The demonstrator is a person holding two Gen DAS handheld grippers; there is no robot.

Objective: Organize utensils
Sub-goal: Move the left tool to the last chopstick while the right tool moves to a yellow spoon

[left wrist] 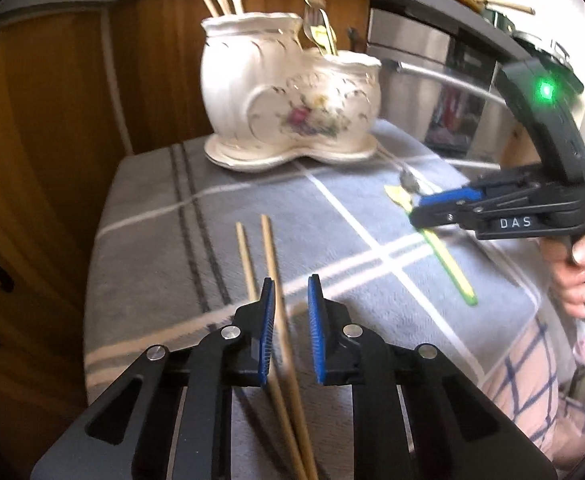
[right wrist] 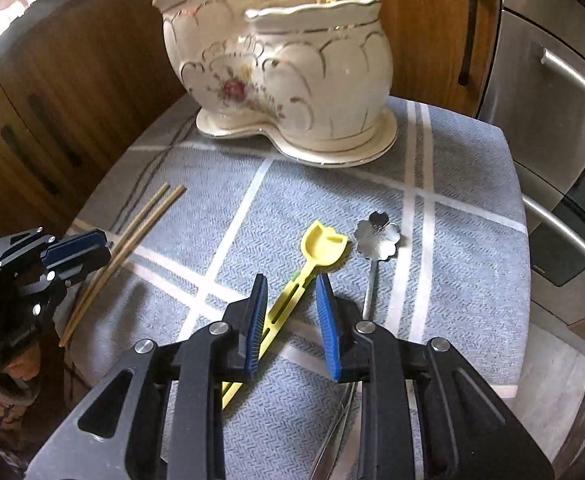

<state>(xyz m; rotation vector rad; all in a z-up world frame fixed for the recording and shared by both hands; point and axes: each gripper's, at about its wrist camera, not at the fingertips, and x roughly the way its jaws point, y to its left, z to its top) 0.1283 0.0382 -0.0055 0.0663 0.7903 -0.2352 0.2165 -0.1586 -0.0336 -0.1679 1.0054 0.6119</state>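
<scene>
Lying between the parted, empty jaws of the left gripper (left wrist: 290, 292), two pale wooden chopsticks (left wrist: 270, 264) run lengthwise away from it on the grey checked cloth (right wrist: 472, 184); the right gripper (right wrist: 290, 292), likewise open and empty, straddles one yellow plastic tulip-shaped spoon (right wrist: 322, 244); one flower-bowled steel spoon (right wrist: 376, 232) lies just beside. Beyond stands one cream two-pot ceramic holder (right wrist: 292, 68).

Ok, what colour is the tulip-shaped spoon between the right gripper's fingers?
Yellow spoon, clearest in the right wrist view.

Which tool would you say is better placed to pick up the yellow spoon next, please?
The right tool: it is open with the yellow spoon handle lying between its fingers. The left tool, also open, sits over the chopsticks, away from the spoon.
</scene>
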